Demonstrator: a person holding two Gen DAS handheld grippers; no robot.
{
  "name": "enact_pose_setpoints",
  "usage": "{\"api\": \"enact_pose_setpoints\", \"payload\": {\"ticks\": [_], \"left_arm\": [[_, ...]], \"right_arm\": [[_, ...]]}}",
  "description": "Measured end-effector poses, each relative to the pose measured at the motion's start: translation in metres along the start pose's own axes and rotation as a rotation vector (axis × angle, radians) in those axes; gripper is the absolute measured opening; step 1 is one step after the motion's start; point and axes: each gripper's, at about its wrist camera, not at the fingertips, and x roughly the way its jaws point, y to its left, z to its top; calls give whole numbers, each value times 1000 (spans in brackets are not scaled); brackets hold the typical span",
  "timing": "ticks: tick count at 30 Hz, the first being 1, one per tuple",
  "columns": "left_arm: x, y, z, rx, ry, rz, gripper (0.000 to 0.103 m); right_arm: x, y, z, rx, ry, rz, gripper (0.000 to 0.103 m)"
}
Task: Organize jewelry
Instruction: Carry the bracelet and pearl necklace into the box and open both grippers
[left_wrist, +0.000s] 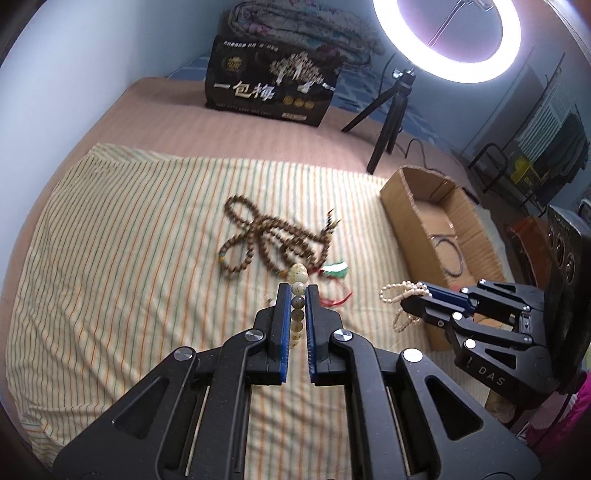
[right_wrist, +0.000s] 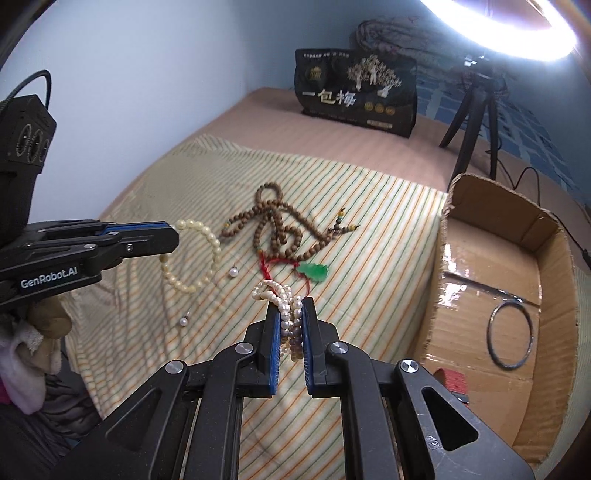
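Note:
My left gripper (left_wrist: 298, 289) is shut on a cream bead bracelet (left_wrist: 297, 310), which hangs above the striped cloth (left_wrist: 129, 258); the right wrist view shows the same left gripper (right_wrist: 173, 236) with the bracelet (right_wrist: 207, 258) dangling from it. My right gripper (right_wrist: 290, 301) is shut on a bunched pearl necklace (right_wrist: 280, 299), also seen as the right gripper (left_wrist: 410, 301) holding the pearls (left_wrist: 399, 295). A long brown bead necklace (right_wrist: 277, 225) and a green jade pendant on red cord (right_wrist: 314, 271) lie on the cloth. Two pearl earrings (right_wrist: 233, 272) (right_wrist: 183, 321) lie loose.
An open cardboard box (right_wrist: 461, 258) at the right holds a dark bangle (right_wrist: 511, 334). A black printed bag (right_wrist: 356, 96) and a ring light on a tripod (left_wrist: 391, 110) stand at the back of the bed. A wall runs along the left.

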Motion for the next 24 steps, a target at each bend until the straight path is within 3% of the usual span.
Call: {"api": "enact_pose_setpoints", "payload": {"ticks": [10,24], "left_arm": [[-13,-41,19,40,-67,-62,5],[-5,-106,34,120,-99,-136,5]], "right_arm": [[-36,-22,2,44,-74,-19,9],[-79,-83,-10,167,-130,-124,9]]}}
